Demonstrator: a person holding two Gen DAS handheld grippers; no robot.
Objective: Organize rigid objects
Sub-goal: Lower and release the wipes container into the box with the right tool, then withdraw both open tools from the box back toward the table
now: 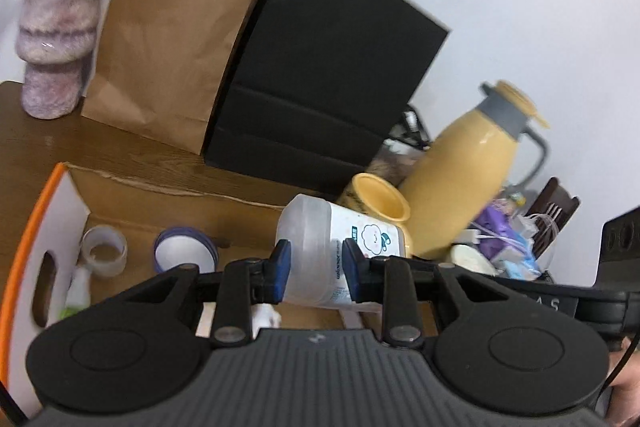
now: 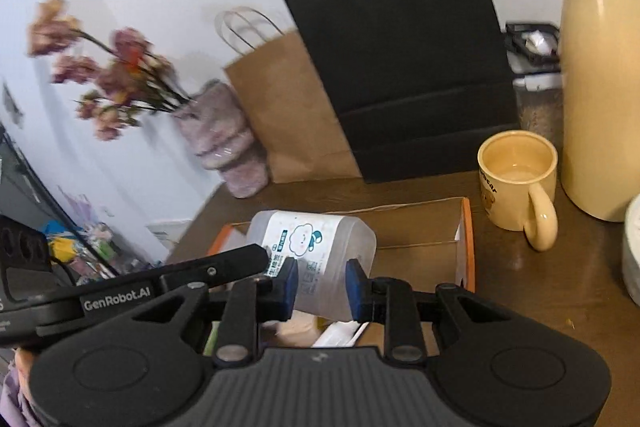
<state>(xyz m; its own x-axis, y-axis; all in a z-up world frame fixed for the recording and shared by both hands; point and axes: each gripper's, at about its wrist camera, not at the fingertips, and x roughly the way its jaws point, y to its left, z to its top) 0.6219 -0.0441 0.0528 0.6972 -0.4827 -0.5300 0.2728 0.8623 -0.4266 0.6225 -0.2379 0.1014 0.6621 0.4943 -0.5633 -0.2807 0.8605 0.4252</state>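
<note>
Left wrist view: we are clamping both grippers, left gripper point(image 1: 316, 269) and right gripper point(image 2: 322, 289), narrowly onto one translucent jar point(image 1: 320, 251), carrying it sideways above the cardboard box point(image 1: 132, 195), probably to steady it; motion blur hampers detail.

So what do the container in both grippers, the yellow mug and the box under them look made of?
Container: translucent, frosted-looking plastic, printed label; shapes show through its wall. Yellow mug: probably glazed ceramic, given the glossy highlights and thick rim. Box: corrugated cardboard, matte brown inside, white outside with orange edging.
</note>
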